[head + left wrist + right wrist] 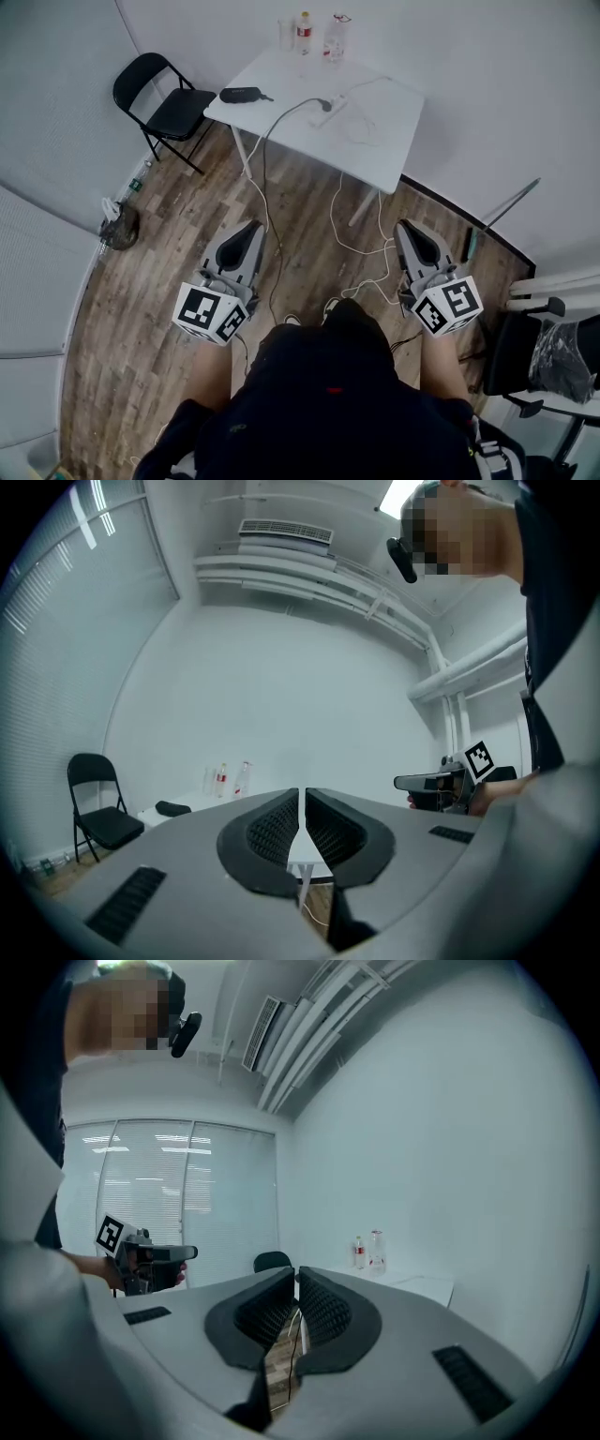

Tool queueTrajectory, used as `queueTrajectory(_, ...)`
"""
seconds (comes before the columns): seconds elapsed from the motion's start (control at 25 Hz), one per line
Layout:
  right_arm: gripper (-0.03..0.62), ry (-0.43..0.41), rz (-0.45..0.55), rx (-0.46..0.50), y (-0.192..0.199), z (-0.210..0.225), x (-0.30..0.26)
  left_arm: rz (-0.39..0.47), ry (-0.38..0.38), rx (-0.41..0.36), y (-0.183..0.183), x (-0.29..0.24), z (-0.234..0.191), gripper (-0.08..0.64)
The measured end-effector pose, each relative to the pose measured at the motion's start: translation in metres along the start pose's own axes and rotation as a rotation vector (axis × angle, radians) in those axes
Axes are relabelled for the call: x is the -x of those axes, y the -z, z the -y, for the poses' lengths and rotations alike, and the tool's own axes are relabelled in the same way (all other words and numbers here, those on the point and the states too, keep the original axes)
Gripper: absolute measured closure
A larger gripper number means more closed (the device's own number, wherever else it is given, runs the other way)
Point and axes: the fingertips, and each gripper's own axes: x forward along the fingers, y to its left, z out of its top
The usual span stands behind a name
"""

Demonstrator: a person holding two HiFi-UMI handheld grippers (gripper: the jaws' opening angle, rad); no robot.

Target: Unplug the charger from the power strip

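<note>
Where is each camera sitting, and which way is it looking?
Head view: on the person's head, looking steeply down at the floor, white table, left gripper, right gripper and the person's dark clothing.
Left gripper view: on the left gripper, looking level along its shut jaws at the table; the right gripper shows.
Right gripper view: likewise, with the left gripper showing.
All share the bottles.

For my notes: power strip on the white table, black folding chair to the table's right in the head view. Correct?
No: the head view shows the black folding chair left of the white table; the power strip does lie on it.
</note>
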Motion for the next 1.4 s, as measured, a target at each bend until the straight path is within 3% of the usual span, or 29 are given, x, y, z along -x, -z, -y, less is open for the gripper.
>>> queueTrajectory(0.24,0.560,0.008,0.000,-0.028,0.002,0.025,-0.028,-0.022,-0.004,0.003,0.000,-0.025,-0.017,0.520)
queueTrajectory(0.48,0.560,-0.046,-0.010,-0.020,0.007,0.043,-0.085,-0.043,-0.025,0.006,0.005,-0.065,-0.050,0.520)
queueTrajectory(1.04,0.560,-0.086,-0.016,-0.050,0.009,0.204,-0.183,-0.075,-0.056,0.028,0.004,-0.250,-0.079,0.520)
queueTrajectory(1.2,0.560,-0.110,-0.030,0.011,0.013,0.233,-0.203,-0.100,-0.059,0.019,0.011,-0.284,-0.074,0.520)
queueTrajectory(1.4,0.560,-0.119,-0.037,-0.017,0.022,0.255,-0.217,-0.135,-0.066,0.030,0.022,-0.315,-0.075,0.520)
